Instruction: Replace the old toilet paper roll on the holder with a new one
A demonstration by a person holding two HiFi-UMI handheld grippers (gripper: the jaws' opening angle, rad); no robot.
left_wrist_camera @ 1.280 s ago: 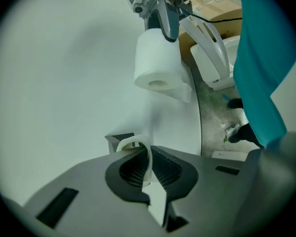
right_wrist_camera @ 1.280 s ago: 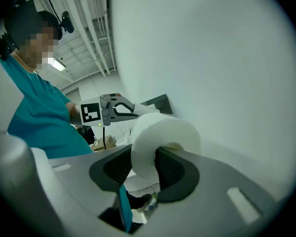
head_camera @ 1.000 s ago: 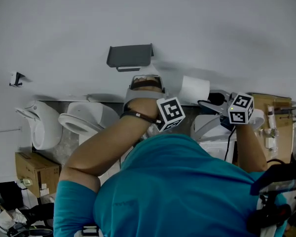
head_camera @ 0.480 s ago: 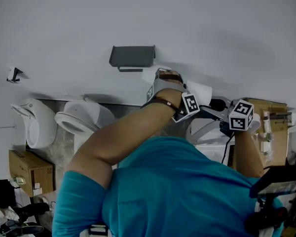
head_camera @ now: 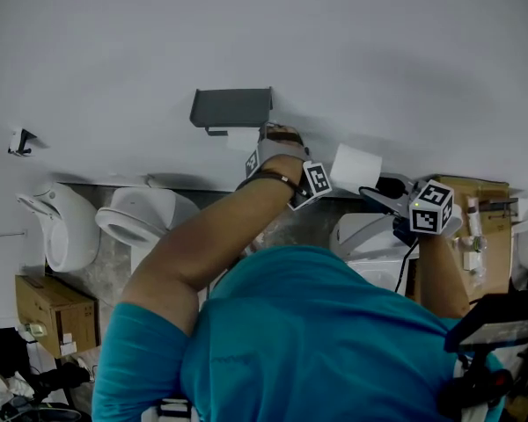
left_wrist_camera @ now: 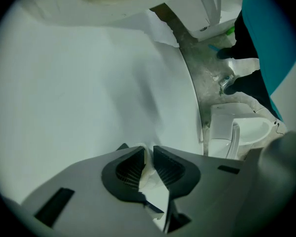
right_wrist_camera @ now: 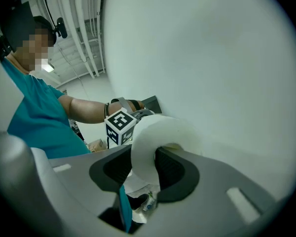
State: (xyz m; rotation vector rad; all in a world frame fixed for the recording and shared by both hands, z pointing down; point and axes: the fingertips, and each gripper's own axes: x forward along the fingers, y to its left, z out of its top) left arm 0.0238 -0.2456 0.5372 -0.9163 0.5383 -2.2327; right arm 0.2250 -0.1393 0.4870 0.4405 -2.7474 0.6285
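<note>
A grey holder [head_camera: 231, 107] hangs on the white wall, with a small white remnant of the old roll [head_camera: 239, 137] just under it. My left gripper [head_camera: 251, 148] sits right below and beside the holder. Its jaws [left_wrist_camera: 149, 152] have just been opening and stand narrowly apart, with a thin white piece of paper [left_wrist_camera: 149, 174] filling the gap between the pads. The rest of that view shows mostly bare wall. To the right, my right gripper [head_camera: 378, 187] is shut on the wall of a full new white roll [head_camera: 355, 167]. That roll [right_wrist_camera: 153, 132] is pinched between my right gripper's [right_wrist_camera: 147, 154] pads.
Two white toilets [head_camera: 150, 214] [head_camera: 62, 222] stand along the wall at left, another [head_camera: 370, 236] below my right gripper. Cardboard boxes sit at the lower left [head_camera: 57, 301] and at the right [head_camera: 480, 200]. The person's teal shirt [head_camera: 317, 341] fills the foreground.
My left gripper swung right, then came back left and closer under the holder, with its wrist rolled. The right gripper and the new roll have stayed almost in place.
</note>
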